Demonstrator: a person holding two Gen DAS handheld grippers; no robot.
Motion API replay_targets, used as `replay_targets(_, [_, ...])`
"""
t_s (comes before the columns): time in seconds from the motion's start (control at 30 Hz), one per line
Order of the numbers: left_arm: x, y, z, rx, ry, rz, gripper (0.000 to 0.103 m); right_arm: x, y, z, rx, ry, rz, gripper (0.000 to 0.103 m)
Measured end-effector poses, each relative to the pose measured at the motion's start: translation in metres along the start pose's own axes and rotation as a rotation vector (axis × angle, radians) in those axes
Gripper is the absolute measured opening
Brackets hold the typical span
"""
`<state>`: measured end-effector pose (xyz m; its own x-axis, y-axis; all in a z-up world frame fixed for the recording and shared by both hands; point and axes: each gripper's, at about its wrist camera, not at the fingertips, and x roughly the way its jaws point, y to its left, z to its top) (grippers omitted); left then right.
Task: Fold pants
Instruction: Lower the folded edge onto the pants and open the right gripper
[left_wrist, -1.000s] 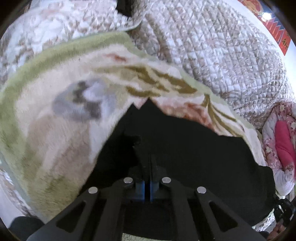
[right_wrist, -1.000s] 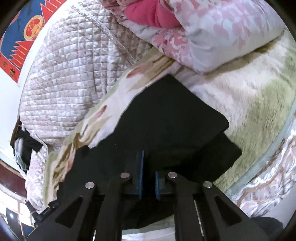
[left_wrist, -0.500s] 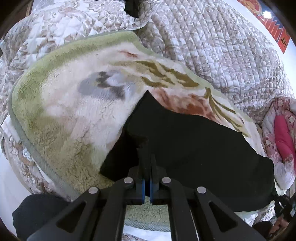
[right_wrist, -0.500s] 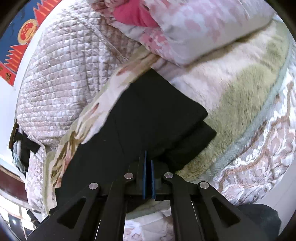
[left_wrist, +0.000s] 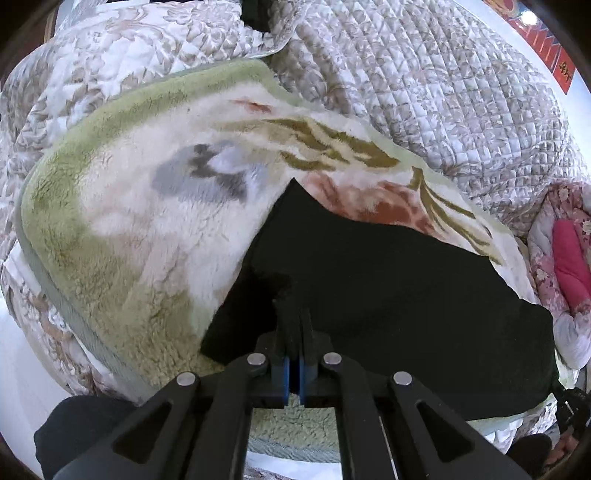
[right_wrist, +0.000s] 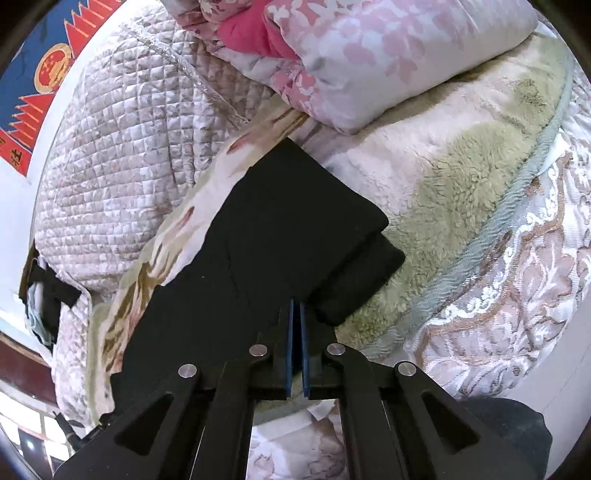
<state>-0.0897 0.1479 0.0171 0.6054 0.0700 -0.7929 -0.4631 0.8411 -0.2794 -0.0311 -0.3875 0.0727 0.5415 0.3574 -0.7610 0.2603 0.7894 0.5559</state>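
- Your left gripper (left_wrist: 294, 325) keeps its fingers pinched on the near edge of the black pants (left_wrist: 388, 295), and over the past second it has drawn back from the blanket (left_wrist: 147, 221), so more of the green border now shows below the cloth.
- Your right gripper (right_wrist: 296, 321) has closed from a narrow gap to fingers pressed together on the other near edge, beside the stacked leg ends (two layers show, the upper set back from the lower).
- The pants lie lengthwise across the blanket, already doubled over once, spanning the stretch between your two grippers.
- With both edges held, the cloth looks ready for the next fold, probably carried away from you.
- Around it: a quilt (left_wrist: 443, 92) behind, a pink floral pillow (right_wrist: 388, 55) close to the far leg end, a red-and-blue poster (right_wrist: 37, 74) on the wall.
- The pillow crowds the right end (little spare room there), and the soft, fuzzy blanket could drag on the lower layer.
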Motion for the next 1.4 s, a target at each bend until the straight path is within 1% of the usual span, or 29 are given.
replay_targets(0.03, [0.0, 0.0, 0.001, -0.005, 0.001, -0.003, 0.004, 0.001, 0.0, 0.0, 0.008, 0.002, 0.003, 0.004])
replay_targets(0.07, [0.0, 0.001, 0.001, -0.007, 0.002, -0.004, 0.004, 0.002, -0.001, 0.001, 0.015, 0.001, 0.006, 0.01])
replay_targets(0.1, [0.0, 0.0, 0.001, -0.007, 0.0, -0.004, 0.004, 0.002, -0.001, 0.002, 0.023, -0.005, 0.012, 0.021])
replay_targets(0.2, [-0.002, 0.001, 0.003, -0.013, -0.004, -0.015, 0.004, 0.002, 0.001, 0.006, 0.041, -0.02, 0.045, 0.033])
replay_targets(0.27, [-0.003, 0.001, 0.004, -0.022, -0.008, -0.024, 0.004, 0.005, 0.004, 0.01, 0.04, -0.026, 0.046, 0.037])
replay_targets(0.37, [-0.002, 0.002, 0.005, -0.024, -0.008, -0.028, 0.004, 0.01, 0.007, 0.014, 0.033, -0.034, 0.018, 0.037])
replay_targets(0.4, [-0.002, 0.002, 0.005, -0.024, -0.009, -0.027, 0.004, 0.011, 0.01, 0.015, 0.024, -0.041, -0.007, 0.027])
replay_targets(0.43, [-0.002, 0.002, 0.005, -0.027, -0.008, -0.029, 0.004, 0.011, 0.011, 0.016, 0.016, -0.044, -0.021, 0.015])
replay_targets(0.47, [-0.002, 0.003, 0.006, -0.032, -0.006, -0.033, 0.004, 0.012, 0.012, 0.018, 0.015, -0.042, -0.015, 0.004])
replay_targets(0.57, [-0.005, 0.004, 0.008, -0.042, -0.009, -0.044, 0.004, 0.001, 0.017, 0.02, 0.018, -0.064, 0.018, 0.003])
replay_targets(0.67, [-0.017, 0.001, 0.012, -0.04, -0.04, -0.057, 0.004, -0.018, 0.029, 0.017, -0.004, -0.091, 0.059, 0.003])
replay_targets(0.73, [-0.027, 0.0, 0.014, -0.025, -0.073, -0.056, 0.004, -0.015, 0.023, 0.012, -0.008, -0.08, 0.028, 0.003])
replay_targets(0.77, [-0.028, 0.0, 0.014, -0.015, -0.077, -0.051, 0.004, -0.009, 0.014, 0.01, 0.017, -0.06, 0.007, 0.003])
replay_targets(0.8, [-0.025, 0.001, 0.013, -0.008, -0.071, -0.038, 0.004, -0.004, 0.005, 0.008, 0.044, -0.042, -0.005, 0.003])
replay_targets(0.87, [-0.01, 0.007, 0.009, -0.024, -0.022, -0.017, 0.004, 0.004, -0.008, 0.002, 0.08, -0.019, -0.021, 0.003])
replay_targets(0.93, [-0.002, 0.008, 0.005, -0.03, 0.005, -0.006, 0.004, 0.003, -0.006, -0.001, 0.067, -0.023, -0.029, 0.003])
replay_targets(1.0, [-0.004, 0.005, 0.004, -0.009, -0.006, 0.009, 0.004, 0.0, 0.0, 0.001, 0.044, -0.032, -0.027, 0.003])
replay_targets(1.07, [-0.006, 0.002, 0.006, 0.011, -0.017, 0.007, 0.004, 0.002, 0.002, 0.004, 0.02, -0.013, -0.043, 0.004])
replay_targets(1.1, [-0.005, 0.002, 0.007, 0.018, -0.01, 0.01, 0.005, 0.001, 0.001, 0.004, 0.02, -0.009, -0.062, 0.008])
replay_targets(1.13, [-0.005, 0.003, 0.007, 0.012, -0.003, 0.015, 0.005, -0.001, 0.0, 0.003, 0.021, -0.011, -0.066, 0.009])
replay_targets(1.17, [-0.005, 0.004, 0.007, 0.007, 0.002, 0.011, 0.005, -0.005, 0.001, 0.002, 0.014, -0.024, -0.078, 0.014])
replay_targets(1.2, [-0.008, 0.006, 0.007, 0.005, -0.003, 0.023, 0.009, -0.015, 0.004, 0.001, -0.01, -0.06, -0.138, 0.023])
replay_targets(1.23, [-0.011, 0.007, 0.007, 0.003, -0.013, 0.043, 0.009, -0.023, 0.006, 0.001, -0.026, -0.097, -0.18, 0.025])
replay_targets(1.3, [-0.02, 0.013, 0.009, -0.016, -0.042, 0.072, 0.009, -0.042, 0.009, 0.004, -0.051, -0.189, -0.253, 0.026])
replay_targets(1.33, [-0.025, 0.017, 0.011, -0.028, -0.058, 0.091, 0.009, -0.047, 0.012, 0.006, -0.069, -0.215, -0.267, 0.027])
replay_targets(1.37, [-0.029, 0.02, 0.014, -0.034, -0.074, 0.106, 0.009, -0.048, 0.017, 0.008, -0.096, -0.226, -0.258, 0.027])
replay_targets(1.4, [-0.033, 0.021, 0.018, -0.037, -0.093, 0.112, 0.009, -0.045, 0.025, 0.01, -0.14, -0.214, -0.228, 0.027])
